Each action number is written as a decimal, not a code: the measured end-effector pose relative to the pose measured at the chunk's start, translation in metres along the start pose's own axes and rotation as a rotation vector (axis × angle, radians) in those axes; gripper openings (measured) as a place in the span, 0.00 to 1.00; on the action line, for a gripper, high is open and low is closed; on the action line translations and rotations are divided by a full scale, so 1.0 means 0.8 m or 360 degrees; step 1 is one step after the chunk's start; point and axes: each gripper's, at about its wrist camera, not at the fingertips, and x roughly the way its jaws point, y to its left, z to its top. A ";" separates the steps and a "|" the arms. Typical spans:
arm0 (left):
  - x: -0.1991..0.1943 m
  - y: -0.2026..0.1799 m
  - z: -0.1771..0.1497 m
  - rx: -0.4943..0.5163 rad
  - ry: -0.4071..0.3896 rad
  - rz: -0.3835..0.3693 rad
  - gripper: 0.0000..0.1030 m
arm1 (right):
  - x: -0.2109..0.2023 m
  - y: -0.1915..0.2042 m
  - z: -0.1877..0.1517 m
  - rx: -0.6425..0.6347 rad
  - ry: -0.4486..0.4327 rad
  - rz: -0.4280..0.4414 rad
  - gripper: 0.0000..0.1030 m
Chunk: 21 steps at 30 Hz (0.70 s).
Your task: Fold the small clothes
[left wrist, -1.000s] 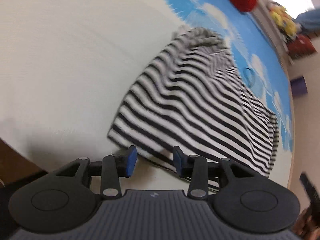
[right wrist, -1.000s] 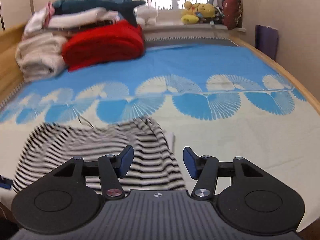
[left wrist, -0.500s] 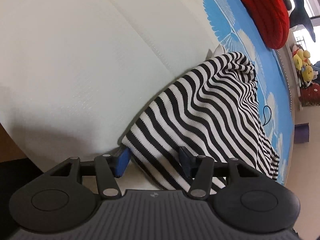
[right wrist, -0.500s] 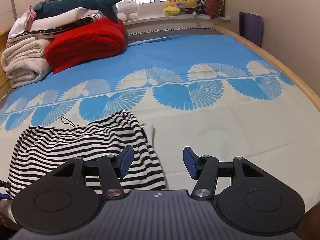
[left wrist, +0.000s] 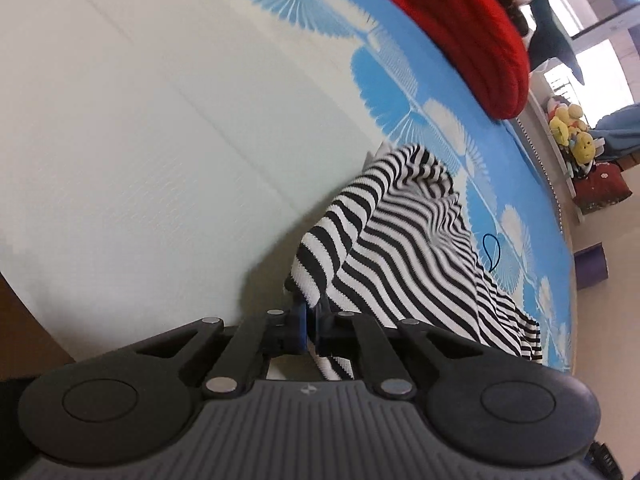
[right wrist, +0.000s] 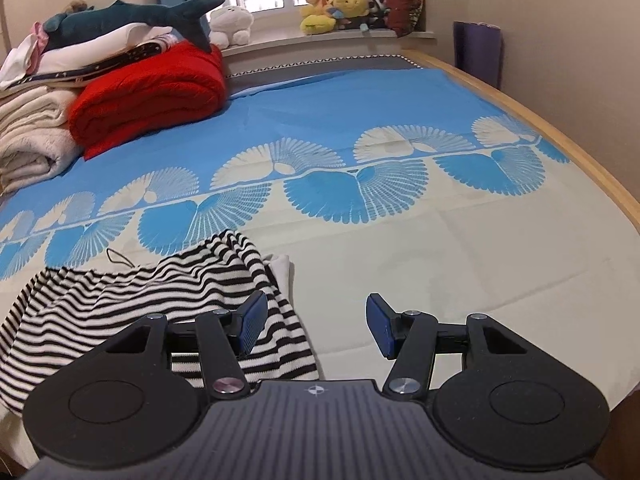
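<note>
A black-and-white striped garment (left wrist: 404,252) lies on the bed near its front edge; it also shows in the right wrist view (right wrist: 132,300). My left gripper (left wrist: 312,326) is shut on the garment's near corner and lifts that edge, which folds over. My right gripper (right wrist: 314,328) is open and empty, its left finger over the garment's right edge, its right finger over bare sheet.
The bed sheet (right wrist: 360,128) is blue and cream with fan patterns. A red blanket (right wrist: 148,92), folded white towels (right wrist: 28,136) and a plush shark (right wrist: 132,16) are stacked at the back left. Stuffed toys (right wrist: 340,8) sit on the windowsill. A wooden bed edge (right wrist: 560,132) runs along the right.
My left gripper has closed on the garment's near corner and raised it, so the edge now folds over. My right gripper stays open and has shifted slightly.
</note>
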 end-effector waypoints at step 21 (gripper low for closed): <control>-0.020 -0.298 -0.058 0.1170 -0.0092 -0.0301 0.03 | 0.010 -0.030 0.024 0.0159 -0.0050 -0.0001 0.55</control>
